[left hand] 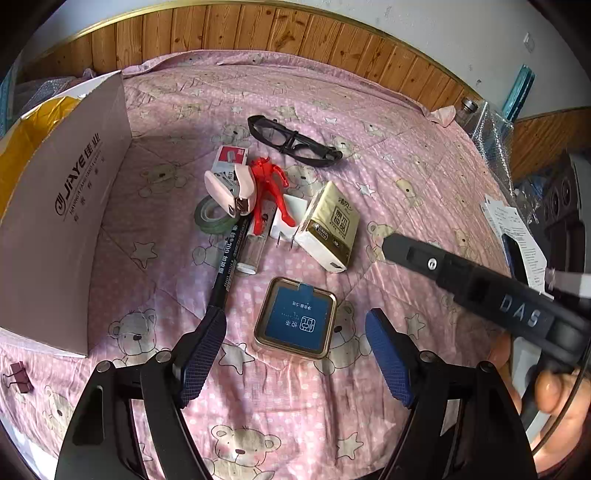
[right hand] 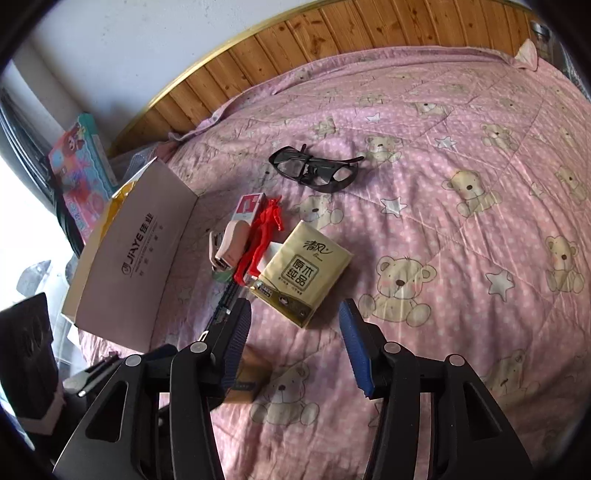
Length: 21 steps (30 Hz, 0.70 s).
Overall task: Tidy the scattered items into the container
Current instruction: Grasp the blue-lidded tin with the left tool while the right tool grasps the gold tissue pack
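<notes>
Scattered items lie on a pink bear-print quilt (left hand: 369,110). A square tin with a blue lid (left hand: 295,318) sits just ahead of my open left gripper (left hand: 295,354). Farther off are a yellow tissue pack (left hand: 327,229), a red toy figure (left hand: 271,188), a pink stapler (left hand: 231,190), a green tape roll (left hand: 212,218), a black marker (left hand: 227,260) and black glasses (left hand: 291,142). The cardboard box (left hand: 62,206) stands open at the left. My right gripper (right hand: 295,339) is open just short of the tissue pack (right hand: 304,271); its finger also shows in the left wrist view (left hand: 410,251).
A maroon binder clip (left hand: 18,376) lies near the box's front corner. A wooden headboard (left hand: 258,33) runs along the far side. Paper slips (left hand: 517,236) and bubble wrap (left hand: 487,129) sit at the right bed edge. A colourful toy box (right hand: 81,166) leans by the wall.
</notes>
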Tool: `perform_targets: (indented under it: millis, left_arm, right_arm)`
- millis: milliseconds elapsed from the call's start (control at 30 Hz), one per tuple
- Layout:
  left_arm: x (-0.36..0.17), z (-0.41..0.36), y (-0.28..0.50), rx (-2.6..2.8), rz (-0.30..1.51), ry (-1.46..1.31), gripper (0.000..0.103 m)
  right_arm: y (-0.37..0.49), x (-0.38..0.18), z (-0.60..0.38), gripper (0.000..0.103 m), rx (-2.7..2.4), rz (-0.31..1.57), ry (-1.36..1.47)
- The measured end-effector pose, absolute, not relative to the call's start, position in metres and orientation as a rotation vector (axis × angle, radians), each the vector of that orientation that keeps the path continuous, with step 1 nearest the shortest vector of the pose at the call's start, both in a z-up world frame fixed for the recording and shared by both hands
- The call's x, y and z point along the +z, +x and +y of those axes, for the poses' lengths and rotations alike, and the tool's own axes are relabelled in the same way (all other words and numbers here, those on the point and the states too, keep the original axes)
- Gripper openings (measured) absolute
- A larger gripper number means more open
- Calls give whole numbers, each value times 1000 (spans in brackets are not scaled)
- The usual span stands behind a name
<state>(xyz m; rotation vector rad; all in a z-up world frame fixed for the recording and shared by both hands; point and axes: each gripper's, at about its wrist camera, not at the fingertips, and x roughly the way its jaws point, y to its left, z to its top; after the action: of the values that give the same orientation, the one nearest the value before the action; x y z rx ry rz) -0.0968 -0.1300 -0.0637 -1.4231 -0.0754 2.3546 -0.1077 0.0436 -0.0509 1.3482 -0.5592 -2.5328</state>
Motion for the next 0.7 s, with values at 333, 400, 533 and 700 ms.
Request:
perform_targets:
  millis: [333,400,533,700]
  left_arm:
    - [-90,-138,-110,2349,-72,-1450,51]
    - [-87,-138,-110,2374,-31,-1439,51]
    - [-90,-140,-115,2362,-64,-1446,53]
    - [-100,-134,-118,2348,-53,-1486,55]
  right_arm:
    - [-151,-84,34,53,-2531,-524,1509]
    - [-150,-85,48,51,-2591,-446,1563]
    - [-150,-79,65,52,-2597,-504,1565]
    - [-172,-75,30,60,-2554,-570,1544]
